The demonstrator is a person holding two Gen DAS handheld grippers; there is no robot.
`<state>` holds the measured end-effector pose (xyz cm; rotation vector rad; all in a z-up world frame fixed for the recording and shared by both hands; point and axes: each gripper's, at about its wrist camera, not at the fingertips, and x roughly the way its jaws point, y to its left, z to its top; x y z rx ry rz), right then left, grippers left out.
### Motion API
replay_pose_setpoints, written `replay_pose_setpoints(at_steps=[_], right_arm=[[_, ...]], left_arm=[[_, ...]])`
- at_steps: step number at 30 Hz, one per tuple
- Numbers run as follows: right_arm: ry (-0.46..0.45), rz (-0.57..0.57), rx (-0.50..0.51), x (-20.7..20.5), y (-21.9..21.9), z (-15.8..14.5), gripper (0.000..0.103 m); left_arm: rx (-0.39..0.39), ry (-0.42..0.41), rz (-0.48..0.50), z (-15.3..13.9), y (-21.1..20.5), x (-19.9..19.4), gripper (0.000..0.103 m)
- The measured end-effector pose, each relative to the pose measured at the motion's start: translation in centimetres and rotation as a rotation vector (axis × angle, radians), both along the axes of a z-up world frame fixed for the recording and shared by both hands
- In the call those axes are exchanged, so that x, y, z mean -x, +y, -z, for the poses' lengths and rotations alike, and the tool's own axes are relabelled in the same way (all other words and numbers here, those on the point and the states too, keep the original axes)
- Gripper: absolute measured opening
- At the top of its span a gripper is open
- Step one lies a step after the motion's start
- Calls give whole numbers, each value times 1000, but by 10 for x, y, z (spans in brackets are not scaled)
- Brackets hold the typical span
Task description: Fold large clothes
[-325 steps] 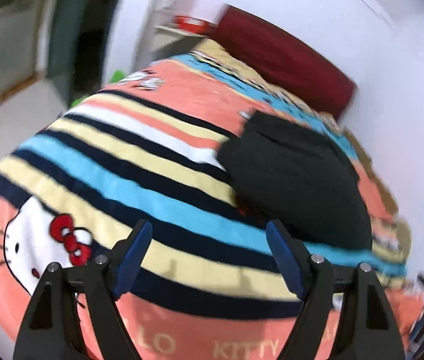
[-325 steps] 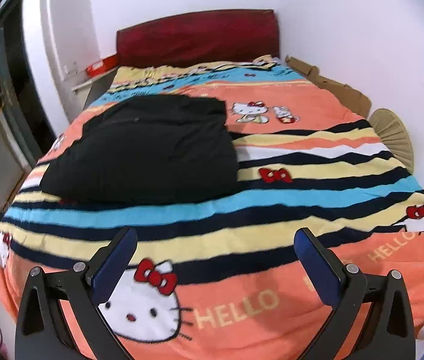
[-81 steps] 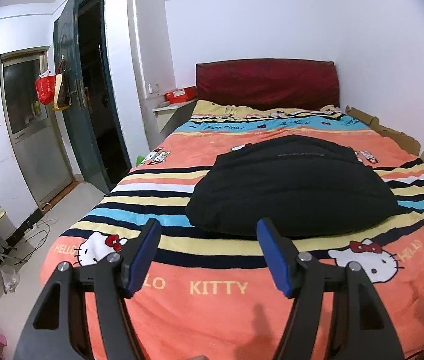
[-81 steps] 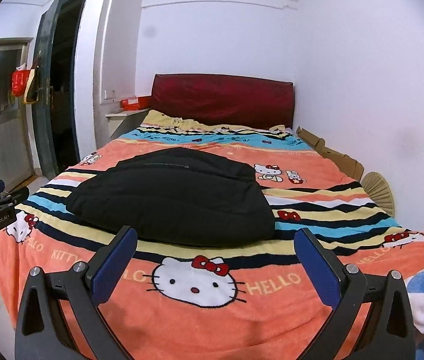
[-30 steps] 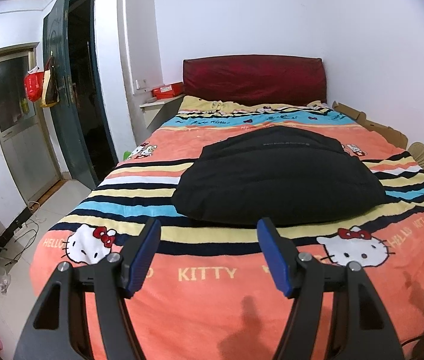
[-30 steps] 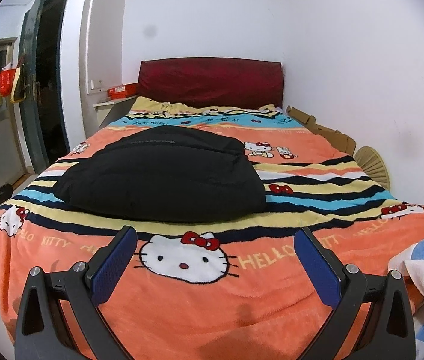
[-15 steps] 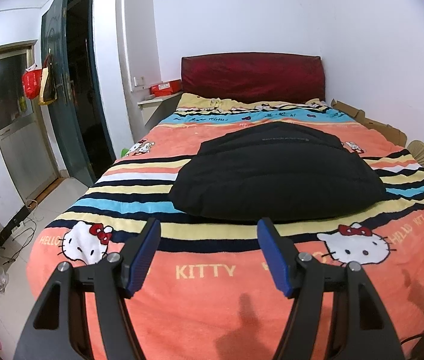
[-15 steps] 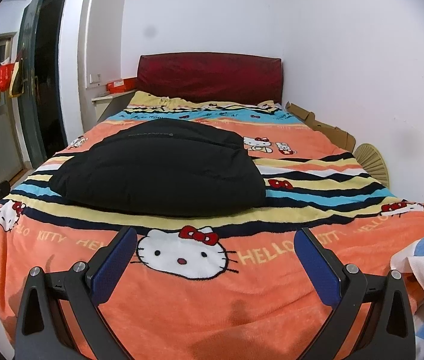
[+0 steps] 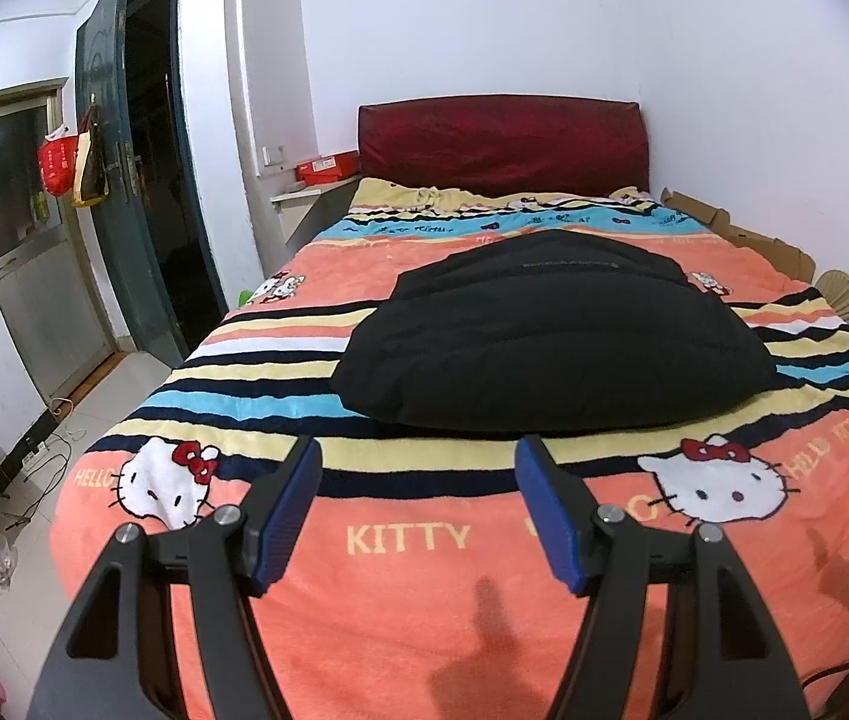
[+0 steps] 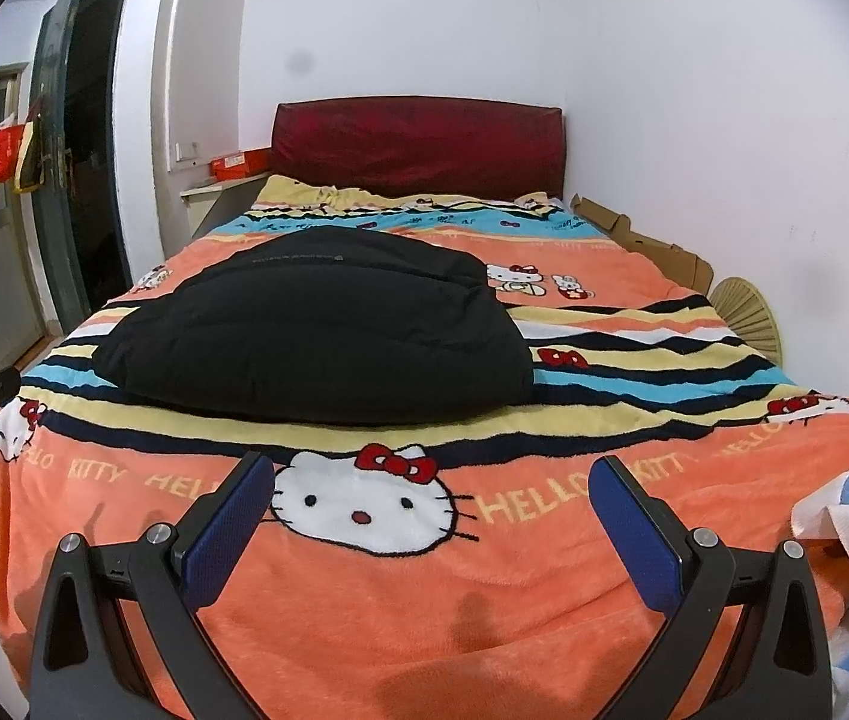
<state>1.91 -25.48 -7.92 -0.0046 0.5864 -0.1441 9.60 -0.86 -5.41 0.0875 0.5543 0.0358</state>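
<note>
one folded black garment (image 9: 550, 354), one striped blanket (image 9: 424, 600), two hand-held grippers, one red headboard (image 9: 502, 141).

Home bedroom: bed (image 9: 424, 570) with cartoon blanket, padded red headboard (image 9: 502, 144), door (image 9: 118, 192).

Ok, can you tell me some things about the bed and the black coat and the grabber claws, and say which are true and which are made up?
1. The black coat lies folded on the bed. True.
2. The left gripper is squeezing the coat. False: it is open, holding nothing, short of the coat.
3. The right gripper is open and empty. True.
4. The headboard is bright green. False: it is dark red.
5. A cat face with a red bow is on the blanket. True.
</note>
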Motion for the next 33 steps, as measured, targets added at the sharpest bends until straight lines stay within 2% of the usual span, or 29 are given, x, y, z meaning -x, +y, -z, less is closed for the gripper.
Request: replay_pose_setpoints(at_steps=[33], right_arm=[[69,27,-35,-23,-12,28,103]], left_arm=[[-4,84,22,32,-1,-28,65]])
